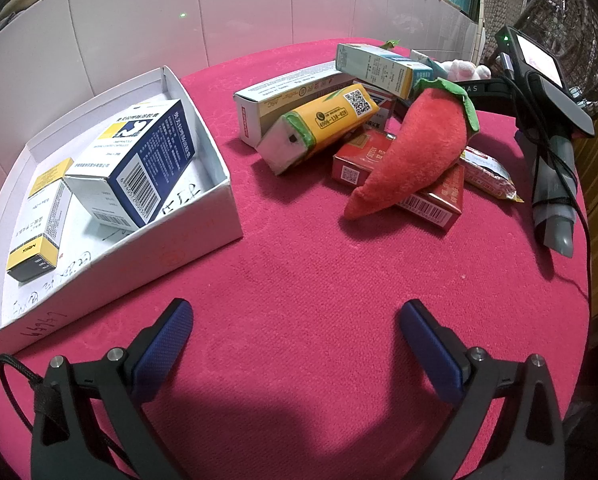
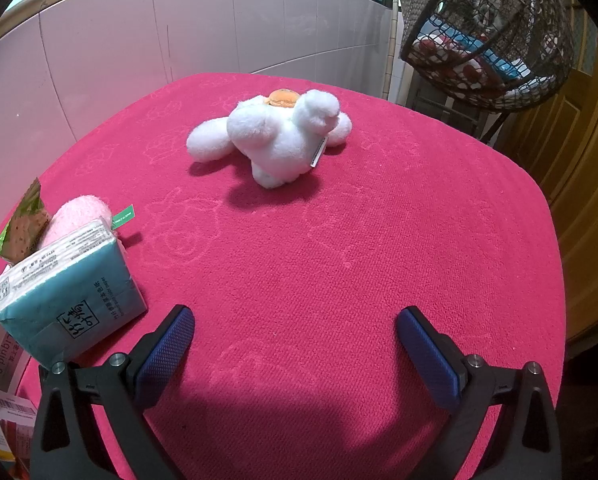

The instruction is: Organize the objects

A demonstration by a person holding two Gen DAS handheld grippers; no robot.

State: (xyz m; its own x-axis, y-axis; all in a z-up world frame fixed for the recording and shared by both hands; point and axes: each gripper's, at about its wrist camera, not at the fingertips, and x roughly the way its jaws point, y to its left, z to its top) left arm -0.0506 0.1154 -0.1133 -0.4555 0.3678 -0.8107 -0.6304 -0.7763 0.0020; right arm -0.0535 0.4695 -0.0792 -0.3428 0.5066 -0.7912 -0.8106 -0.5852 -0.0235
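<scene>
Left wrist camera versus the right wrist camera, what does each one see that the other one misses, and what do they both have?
Only the left wrist view shows the white tray holding a blue-and-white box and a yellow-and-white box, plus the red plush chili lying on the pile of boxes. Only the right wrist view shows the teal tissue pack and a pink plush. Both show the red cloth, the white plush toy and an open gripper with nothing between its jaws: left gripper, right gripper.

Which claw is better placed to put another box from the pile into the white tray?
Left, probably. The left claw is open, with the tray and the pile, including the yellow box, ahead of it. The open right claw faces mainly the white plush.
</scene>
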